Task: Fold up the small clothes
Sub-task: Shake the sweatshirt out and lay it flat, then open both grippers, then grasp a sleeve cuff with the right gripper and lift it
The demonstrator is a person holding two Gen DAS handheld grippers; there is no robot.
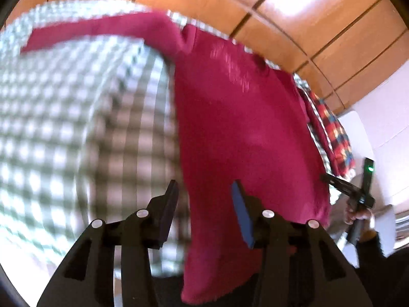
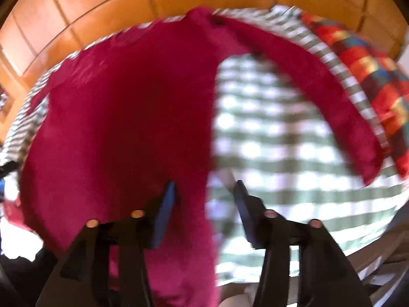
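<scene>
A magenta long-sleeved top (image 1: 242,128) lies spread on a green-and-white checked cloth (image 1: 64,128), its hem hanging over the near edge. One sleeve (image 1: 102,30) stretches left in the left wrist view. My left gripper (image 1: 205,186) is open, its jaws straddling the top's left side edge near the hem. My right gripper (image 2: 205,186) is open over the top's (image 2: 115,115) right side edge; the other sleeve (image 2: 319,97) runs right. The right gripper also shows in the left wrist view (image 1: 358,192). Both views are blurred.
A folded red, blue and yellow plaid garment (image 2: 370,76) lies at the right of the checked cloth (image 2: 281,140). An orange-brown tiled floor (image 1: 281,7) lies beyond the table. White furniture (image 1: 383,133) stands at the right.
</scene>
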